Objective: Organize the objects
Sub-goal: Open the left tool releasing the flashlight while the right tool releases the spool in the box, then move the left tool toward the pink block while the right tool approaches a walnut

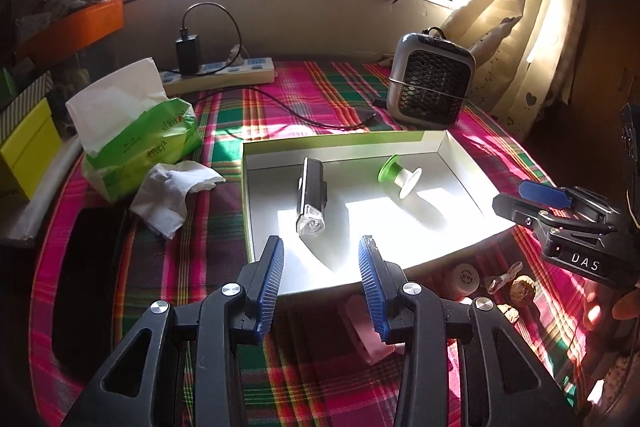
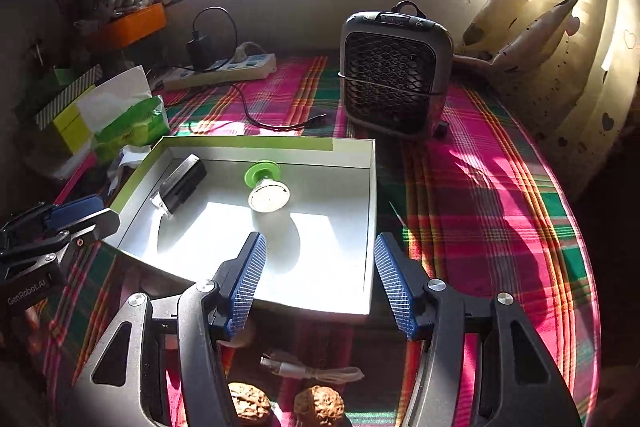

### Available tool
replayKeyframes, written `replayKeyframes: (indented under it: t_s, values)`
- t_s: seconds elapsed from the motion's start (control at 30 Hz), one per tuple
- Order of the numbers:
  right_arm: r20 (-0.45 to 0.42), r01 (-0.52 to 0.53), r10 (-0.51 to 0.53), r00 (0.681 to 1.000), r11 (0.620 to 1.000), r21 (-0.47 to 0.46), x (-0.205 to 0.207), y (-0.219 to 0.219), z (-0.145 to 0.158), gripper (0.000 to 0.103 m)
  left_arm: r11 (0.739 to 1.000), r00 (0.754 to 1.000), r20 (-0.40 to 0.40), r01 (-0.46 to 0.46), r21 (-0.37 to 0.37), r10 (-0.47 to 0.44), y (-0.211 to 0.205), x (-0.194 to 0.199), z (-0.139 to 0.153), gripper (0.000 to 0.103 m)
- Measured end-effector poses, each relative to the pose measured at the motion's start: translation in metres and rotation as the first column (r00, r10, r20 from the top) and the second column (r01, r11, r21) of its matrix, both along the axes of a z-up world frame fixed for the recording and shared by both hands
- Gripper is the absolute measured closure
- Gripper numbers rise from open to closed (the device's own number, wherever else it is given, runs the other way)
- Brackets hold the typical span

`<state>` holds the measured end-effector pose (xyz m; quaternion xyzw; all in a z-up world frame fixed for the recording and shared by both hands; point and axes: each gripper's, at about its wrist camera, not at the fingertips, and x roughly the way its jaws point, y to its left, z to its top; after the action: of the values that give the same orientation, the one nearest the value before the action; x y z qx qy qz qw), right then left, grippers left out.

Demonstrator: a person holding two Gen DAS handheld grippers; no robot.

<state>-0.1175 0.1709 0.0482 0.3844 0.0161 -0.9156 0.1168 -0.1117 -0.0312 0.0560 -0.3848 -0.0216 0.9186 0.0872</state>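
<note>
Left hand-held gripper (image 1: 321, 247) and right hand-held gripper (image 2: 318, 247), both spread wide and gripping nothing, poised at the near edge of a white tray (image 1: 460, 151) on the plaid-covered desk (image 2: 480, 187). Inside the tray: black bike light (image 1: 310, 195), lying flat, and green-capped spool (image 1: 396, 177), tipped over, well apart. Beneath the right gripper, outside the tray: two walnuts (image 2: 250, 403) and a coiled white cable (image 2: 312, 371).

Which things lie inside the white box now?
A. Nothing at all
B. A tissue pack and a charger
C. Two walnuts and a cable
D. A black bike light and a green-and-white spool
D. Both views show the bike light and the spool on the floor of the box; the walnuts and the cable lie outside it, on the cloth.
</note>
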Motion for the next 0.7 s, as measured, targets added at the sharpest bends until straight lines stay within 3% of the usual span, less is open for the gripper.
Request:
replayKeyframes:
  t_s: [0.7]
  values:
    - [0.010,0.023,-0.022,1.000,1.000,-0.017,0.062,0.028,-0.022,0.045,0.996,0.997,0.062,0.036,0.080,-0.042,0.004,0.041,-0.025,0.064]
